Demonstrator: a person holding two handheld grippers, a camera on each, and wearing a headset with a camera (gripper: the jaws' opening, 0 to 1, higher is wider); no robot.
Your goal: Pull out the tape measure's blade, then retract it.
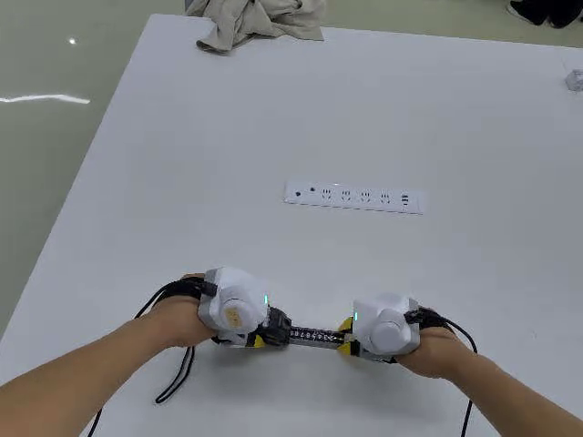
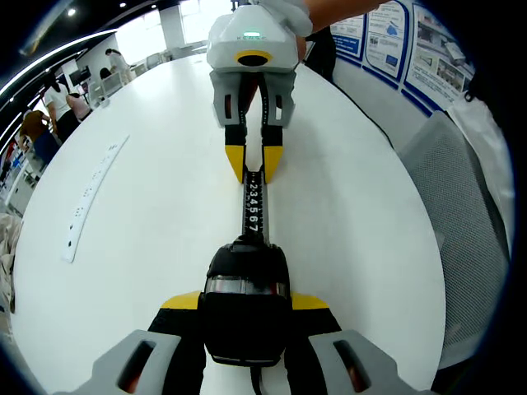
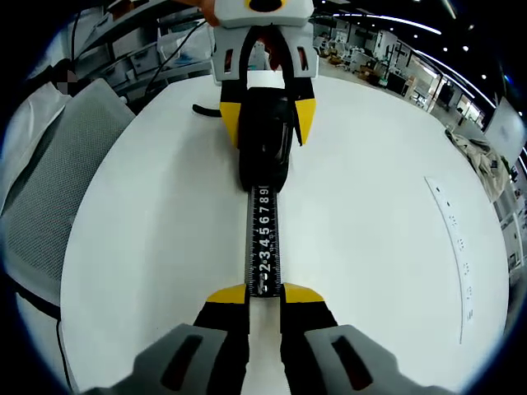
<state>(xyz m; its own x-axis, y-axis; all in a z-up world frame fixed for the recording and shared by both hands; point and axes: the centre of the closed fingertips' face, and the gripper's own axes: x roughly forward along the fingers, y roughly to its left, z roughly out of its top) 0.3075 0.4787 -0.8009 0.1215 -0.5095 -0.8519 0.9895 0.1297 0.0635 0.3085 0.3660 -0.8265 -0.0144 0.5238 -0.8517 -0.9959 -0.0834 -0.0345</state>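
Note:
A black tape measure case (image 2: 247, 300) sits clamped between the yellow-tipped fingers (image 2: 181, 303) of my left gripper (image 1: 262, 332), which is shut on it. Its black blade (image 3: 263, 239), with white numerals up to about 9, runs out a short way over the white table (image 1: 364, 118). My right gripper (image 3: 263, 294) is shut on the blade's end. In the head view the blade (image 1: 314, 337) bridges the two grippers, left gripper on the left and right gripper (image 1: 347, 341) on the right. The case (image 3: 265, 136) faces me in the right gripper view, and the right gripper (image 2: 254, 167) faces me in the left one.
A white power strip (image 1: 354, 197) lies flat mid-table, beyond the grippers. A crumpled grey cloth (image 1: 257, 22) rests at the table's far edge. Black cables (image 1: 178, 378) trail off the near edge. A grey mesh chair (image 2: 465, 206) stands beside the table.

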